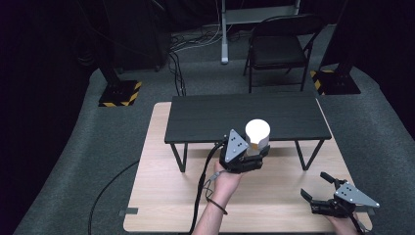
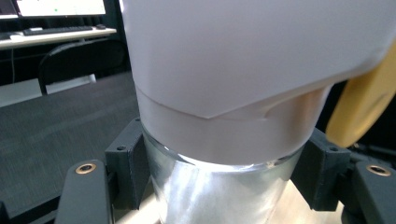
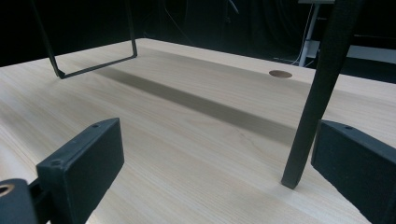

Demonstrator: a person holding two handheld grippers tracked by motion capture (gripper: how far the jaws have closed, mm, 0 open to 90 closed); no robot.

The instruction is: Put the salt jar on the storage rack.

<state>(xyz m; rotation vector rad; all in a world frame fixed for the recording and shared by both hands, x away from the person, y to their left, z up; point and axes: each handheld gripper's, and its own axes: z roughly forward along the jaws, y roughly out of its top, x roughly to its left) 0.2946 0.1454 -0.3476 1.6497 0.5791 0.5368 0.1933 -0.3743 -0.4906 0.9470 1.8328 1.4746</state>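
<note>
We look down on a pale wooden surface with a low black shelf on thin metal legs standing across its far half. Our left tool is raised over the middle of the surface, just in front of the shelf's near edge, and its two black jaws are pressed against the sides of an upright cup. The cup is held in the air, clear of both the surface and the shelf. In the left gripper view the cup looms close: a white upper part with a paper band, a shiny silvery lower part where the jaws grip it, and a yellow piece at its right side. Our right tool sits low near the front right corner of the surface, well apart from the cup, its jaws spread wide and holding nothing. In the right gripper view, one black shelf leg stands between those spread jaws, nearer the right one.
</note>
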